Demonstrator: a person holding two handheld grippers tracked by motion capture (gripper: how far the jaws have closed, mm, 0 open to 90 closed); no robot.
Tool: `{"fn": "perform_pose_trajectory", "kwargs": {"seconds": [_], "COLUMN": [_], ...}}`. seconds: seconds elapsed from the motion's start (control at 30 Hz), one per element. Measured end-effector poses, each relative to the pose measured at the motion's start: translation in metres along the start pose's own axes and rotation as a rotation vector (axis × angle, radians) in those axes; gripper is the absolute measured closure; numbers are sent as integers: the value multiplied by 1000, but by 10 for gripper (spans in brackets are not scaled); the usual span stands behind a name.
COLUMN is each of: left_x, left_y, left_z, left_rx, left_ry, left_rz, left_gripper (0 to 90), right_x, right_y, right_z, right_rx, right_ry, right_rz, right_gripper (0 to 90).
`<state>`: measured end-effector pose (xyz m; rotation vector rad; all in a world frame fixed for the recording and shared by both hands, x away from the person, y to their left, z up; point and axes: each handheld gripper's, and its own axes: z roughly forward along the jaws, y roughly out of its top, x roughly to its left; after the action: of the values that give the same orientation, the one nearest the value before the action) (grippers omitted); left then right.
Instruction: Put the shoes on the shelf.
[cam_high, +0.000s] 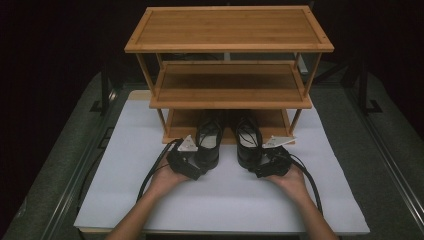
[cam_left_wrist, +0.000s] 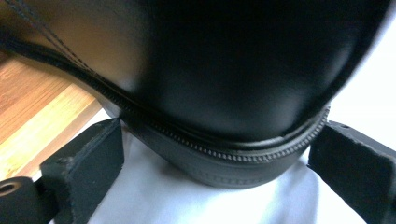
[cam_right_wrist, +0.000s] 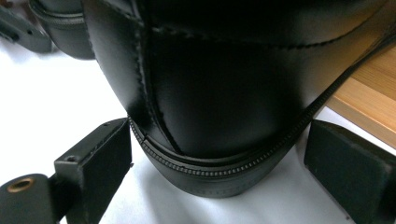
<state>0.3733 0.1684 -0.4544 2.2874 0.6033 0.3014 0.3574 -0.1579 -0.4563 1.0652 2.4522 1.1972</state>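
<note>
Two black leather lace-up shoes stand side by side on the white board, toes tucked under the bamboo rack's bottom shelf (cam_high: 179, 131), heels toward me. My left gripper (cam_high: 198, 165) sits at the heel of the left shoe (cam_high: 209, 142). In the left gripper view its jaws (cam_left_wrist: 219, 154) stand open on either side of that heel (cam_left_wrist: 224, 93), not pressing on it. My right gripper (cam_high: 262, 164) is at the heel of the right shoe (cam_high: 248, 142). Its jaws (cam_right_wrist: 217, 154) likewise stand open around the heel (cam_right_wrist: 219, 93).
The three-tier bamboo rack (cam_high: 230, 30) rises behind the shoes, with bare top and middle shelves. The white board (cam_high: 225, 200) lies on a dark grey table. Cables trail back from both grippers. The left shoe's heel (cam_right_wrist: 65, 28) shows at the right gripper view's top left.
</note>
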Motion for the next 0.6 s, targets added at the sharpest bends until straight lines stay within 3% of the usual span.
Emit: {"fn": "perform_pose_trajectory", "kwargs": {"seconds": [0.17, 0.3, 0.5, 0.6], "left_x": [1, -4, -8, -12], "left_y": [4, 8, 12, 14], "left_z": [4, 8, 9, 10], "left_rx": [-14, -18, -11, 20], "left_ry": [-22, -26, -19, 17], "left_rz": [-30, -11, -27, -7], "left_gripper": [40, 73, 75, 74], "right_x": [4, 11, 15, 21], "right_y": [4, 10, 11, 11], "right_z": [3, 9, 8, 10], "right_rx": [-2, 5, -4, 1], "right_ry": [7, 5, 12, -13], "right_rz": [0, -10, 2, -21], "right_gripper": [83, 95, 111, 124]}}
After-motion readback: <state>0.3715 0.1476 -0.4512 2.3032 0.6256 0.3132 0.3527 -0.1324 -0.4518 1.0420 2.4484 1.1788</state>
